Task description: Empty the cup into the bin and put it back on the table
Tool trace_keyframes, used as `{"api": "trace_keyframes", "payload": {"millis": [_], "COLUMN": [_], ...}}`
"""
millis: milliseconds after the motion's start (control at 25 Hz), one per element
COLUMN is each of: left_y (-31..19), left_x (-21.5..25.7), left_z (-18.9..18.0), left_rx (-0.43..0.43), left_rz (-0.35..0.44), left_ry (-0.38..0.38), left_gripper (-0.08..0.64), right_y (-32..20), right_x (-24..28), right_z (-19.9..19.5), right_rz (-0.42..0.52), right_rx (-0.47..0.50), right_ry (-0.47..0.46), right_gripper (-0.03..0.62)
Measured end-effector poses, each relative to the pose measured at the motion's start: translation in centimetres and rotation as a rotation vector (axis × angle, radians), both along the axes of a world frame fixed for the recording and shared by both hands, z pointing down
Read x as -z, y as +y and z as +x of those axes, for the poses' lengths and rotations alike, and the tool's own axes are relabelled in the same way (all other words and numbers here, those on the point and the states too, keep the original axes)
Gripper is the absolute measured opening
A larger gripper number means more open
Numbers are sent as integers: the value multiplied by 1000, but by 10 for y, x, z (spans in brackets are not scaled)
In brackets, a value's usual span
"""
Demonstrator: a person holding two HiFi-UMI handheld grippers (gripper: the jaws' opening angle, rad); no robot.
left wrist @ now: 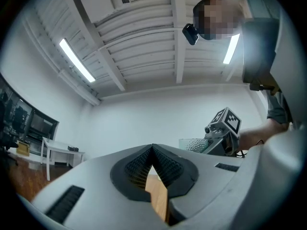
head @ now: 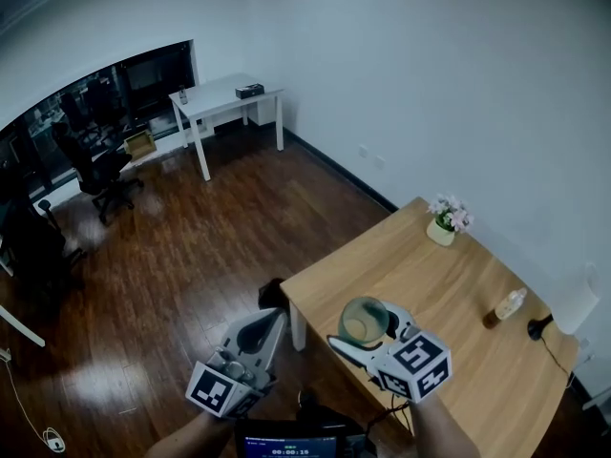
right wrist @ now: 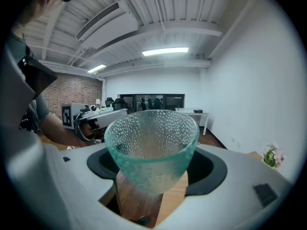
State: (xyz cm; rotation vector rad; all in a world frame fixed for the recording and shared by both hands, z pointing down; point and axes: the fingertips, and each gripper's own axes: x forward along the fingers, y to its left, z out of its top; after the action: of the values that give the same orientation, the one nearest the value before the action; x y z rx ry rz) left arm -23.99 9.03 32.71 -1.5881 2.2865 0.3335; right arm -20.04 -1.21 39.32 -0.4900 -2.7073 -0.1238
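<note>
A pale green pebbled glass cup (head: 364, 319) stands upright between the jaws of my right gripper (head: 370, 332), which is shut on it over the near left corner of the wooden table (head: 449, 275). In the right gripper view the cup (right wrist: 151, 145) fills the middle, the jaws of the right gripper (right wrist: 151, 169) pressing on both its sides. Whether anything lies in it I cannot tell. My left gripper (head: 271, 321) hovers over the floor left of the table, its tips together and empty (left wrist: 152, 150). No bin shows.
On the table stand a small pot of pink flowers (head: 447, 219), a bottle (head: 507, 305) and a black stand with a cable (head: 538, 328). A dark object (head: 271, 294) sits on the floor by the table's corner. A white table (head: 224, 96) and office chairs (head: 100, 165) are far back.
</note>
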Motion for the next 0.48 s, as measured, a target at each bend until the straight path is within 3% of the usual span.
{"api": "trace_keyframes", "payload": {"millis": [480], "left_y": [-5], "left_x": [17], "left_z": [-86], "left_rx": [93], "left_rz": [3], "left_ry": [-39], "left_gripper": [0], "right_y": [-4], "right_x": [10], "right_z": [-94], "right_rz": [15], "right_rx": [119], "right_ry": [-12], "right_gripper": [387]}}
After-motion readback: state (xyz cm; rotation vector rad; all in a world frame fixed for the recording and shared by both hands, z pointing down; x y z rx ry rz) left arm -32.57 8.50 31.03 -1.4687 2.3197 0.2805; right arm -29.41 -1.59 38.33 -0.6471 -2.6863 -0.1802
